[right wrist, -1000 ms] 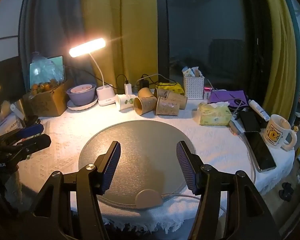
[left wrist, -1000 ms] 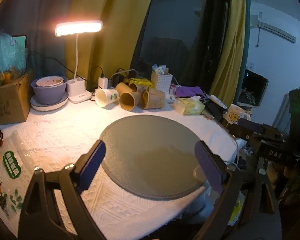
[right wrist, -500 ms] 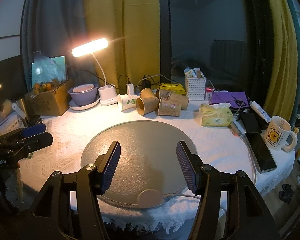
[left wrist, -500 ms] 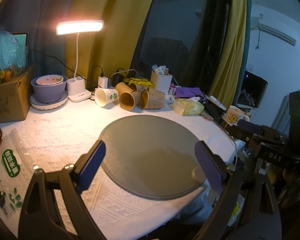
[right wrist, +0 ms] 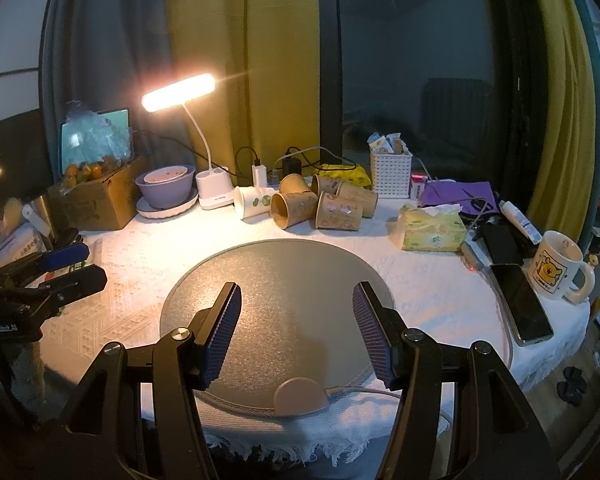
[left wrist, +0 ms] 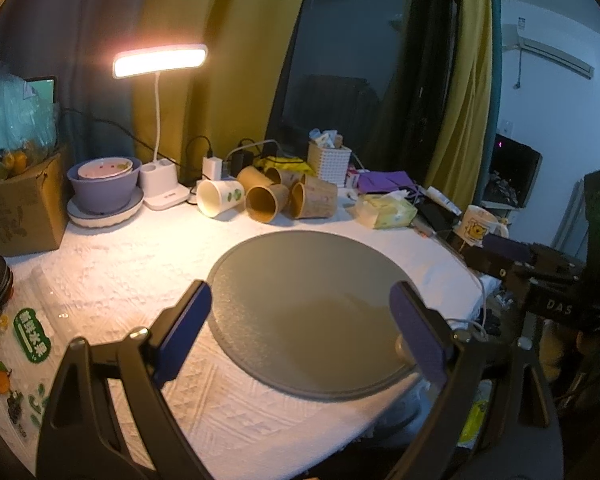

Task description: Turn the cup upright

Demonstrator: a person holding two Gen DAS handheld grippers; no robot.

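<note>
Lit desk lamp before yellow curtains, dark window.

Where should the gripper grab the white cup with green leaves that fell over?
Grip the white cup across its side wall near the middle, probably coming down from above. It lies on its side, mouth towards the camera, with a brown cup close on its right.

Dim room; desk lamp glares; fisheye-warped edges.

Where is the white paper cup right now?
The white paper cup lies on its side at the table's far edge, between the lamp base and the brown paper cups.
</note>
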